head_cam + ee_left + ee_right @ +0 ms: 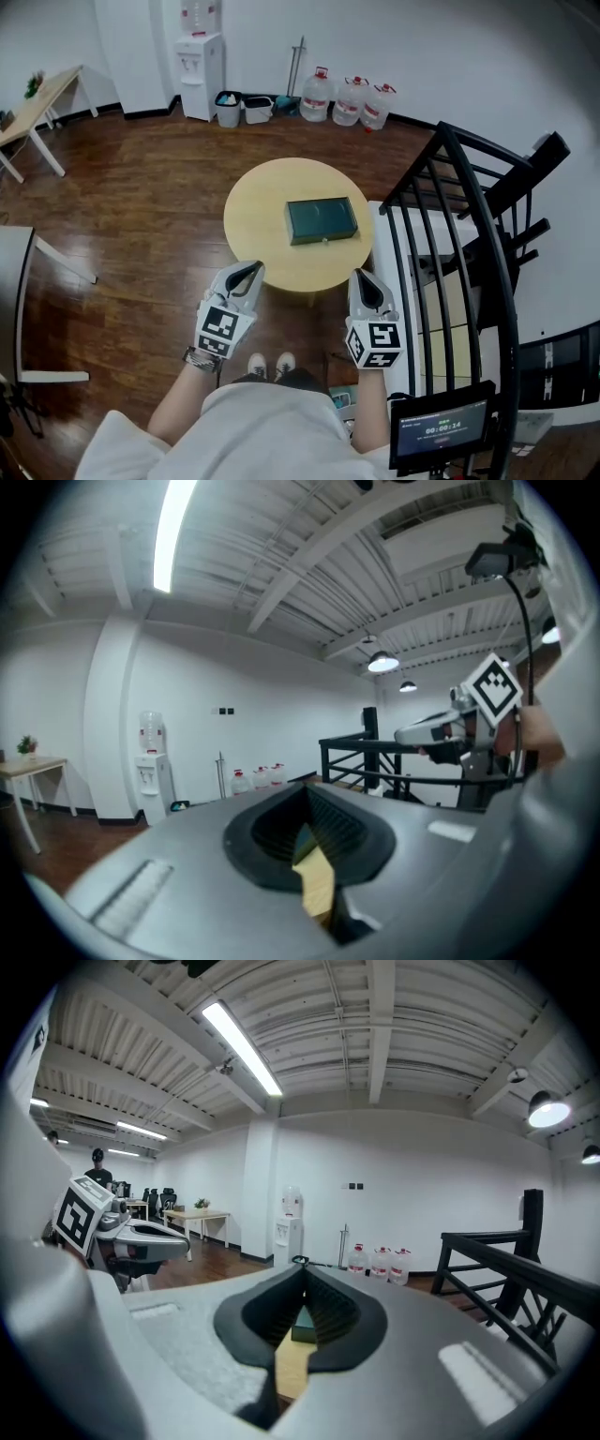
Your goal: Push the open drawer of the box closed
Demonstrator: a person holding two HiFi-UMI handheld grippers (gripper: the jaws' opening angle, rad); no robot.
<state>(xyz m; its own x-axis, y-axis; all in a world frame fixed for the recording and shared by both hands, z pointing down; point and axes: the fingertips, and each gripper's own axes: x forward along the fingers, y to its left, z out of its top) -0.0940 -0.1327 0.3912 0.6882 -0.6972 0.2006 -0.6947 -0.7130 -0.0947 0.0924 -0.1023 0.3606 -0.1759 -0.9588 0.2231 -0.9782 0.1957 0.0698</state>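
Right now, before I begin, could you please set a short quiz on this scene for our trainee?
1. True or false: the green box sits on the round table.
2. How many water bottles stand by the far wall?
3. Which is nearer the black railing: A, the left claw, or B, the right claw?
Key: 1 true; 2 three; 3 B.

The left gripper [249, 270] points toward 1 o'clock, the right gripper [362, 277] toward 11 o'clock; both jaws pressed together, empty.
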